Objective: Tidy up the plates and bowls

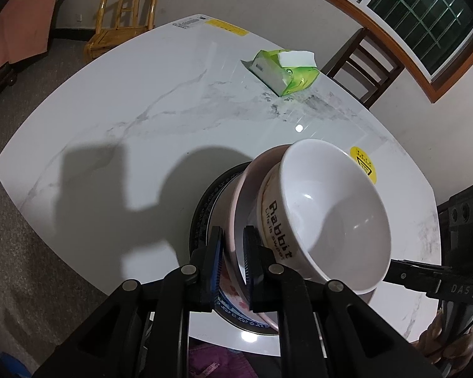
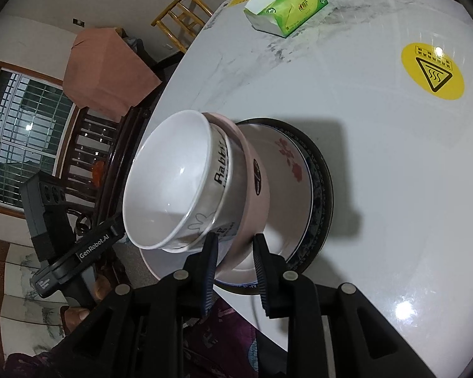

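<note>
A white "Rabbit" bowl [image 1: 331,217] sits nested in a pink bowl [image 1: 236,220]. Both rest on a white plate with red flowers [image 2: 287,170], on a dark-rimmed plate [image 2: 323,170], near the table's front edge. My left gripper [image 1: 233,261] is shut on the pink bowl's rim, one finger outside and one inside. My right gripper [image 2: 233,261] stands astride the pink bowl's [image 2: 252,189] lower side with a gap between its fingers; the white bowl [image 2: 170,176] is just to its left.
The white marble table [image 1: 142,110] holds a green tissue pack [image 1: 283,72] at the far side and a yellow warning sticker [image 2: 432,71]. Wooden chairs [image 1: 126,22] stand beyond the table. The stack overhangs near the front edge.
</note>
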